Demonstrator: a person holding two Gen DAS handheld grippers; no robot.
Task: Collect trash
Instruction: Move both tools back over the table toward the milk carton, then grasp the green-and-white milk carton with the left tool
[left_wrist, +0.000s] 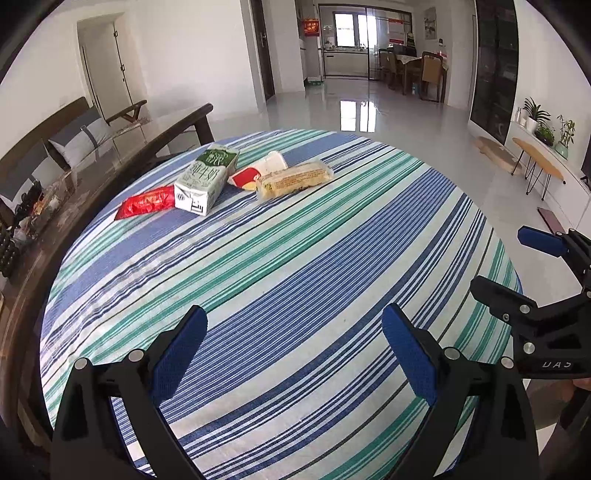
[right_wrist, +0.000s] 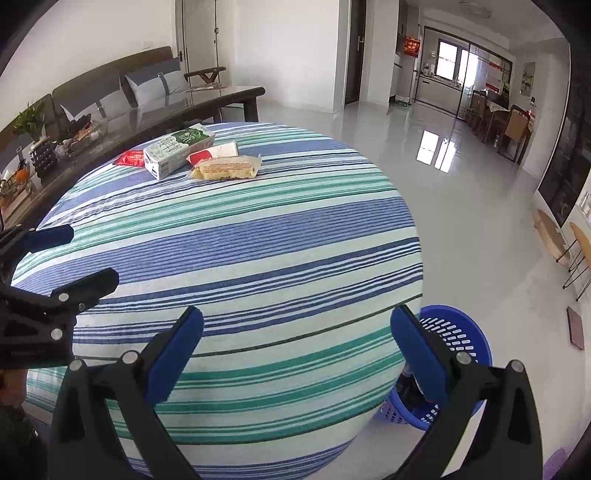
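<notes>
1. We hold the left hand-held gripper (left_wrist: 293, 350) and the right hand-held gripper (right_wrist: 295, 354) over the near edge of the bench (left_wrist: 332, 258), both with fingers spread wide and nothing between them.
2. The trash lies in a cluster at the far left of the striped cloth: a green-and-white milk carton (left_wrist: 205, 179) on its side, a red wrapper (left_wrist: 146, 202) just left of it, a red-and-white packet (left_wrist: 258, 171) to its right, and a clear yellow snack bag (left_wrist: 293, 179) overlapping that packet.
3. The blue basket (right_wrist: 456, 334) stands on the floor by the near right edge of the bench, well apart from the trash.
4. We judge that the long reach is the main risk: coming in low, a finger could snag the cloth and drag everything.
5. The flat wrappers give little to pinch, so the pads may slide over them or catch cloth instead.
6. Because the snack bag and packet overlap, grabbing one could pull the other off the far edge.
7. A light wrapper could slip out on the carry and miss the basket.
</notes>
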